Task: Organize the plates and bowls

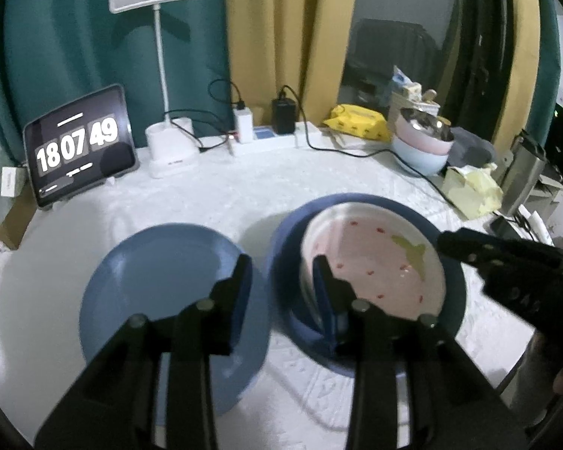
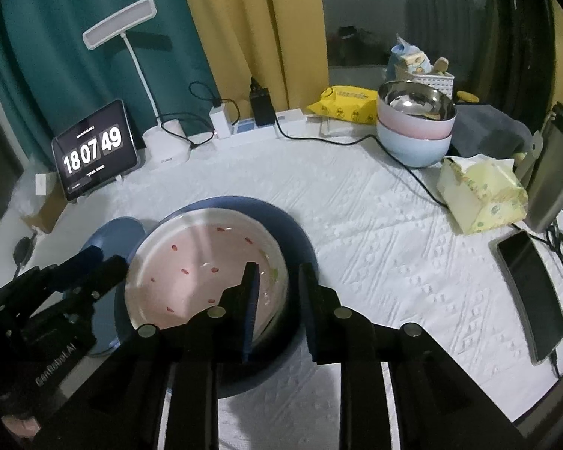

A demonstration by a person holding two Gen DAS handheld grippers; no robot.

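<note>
A white and pink plate with red marks rests in a dark blue plate on the white tablecloth. A lighter blue plate lies just left of them. My left gripper is open, one finger over the light blue plate and one at the pink plate's left rim. My right gripper is open, its fingers straddling the right rims of the pink and dark blue plates. Stacked pink and pale blue bowls stand at the back right.
A tablet clock, a desk lamp and a power strip with chargers and cables line the back. A tissue pack, a metal flask and a phone lie at the right.
</note>
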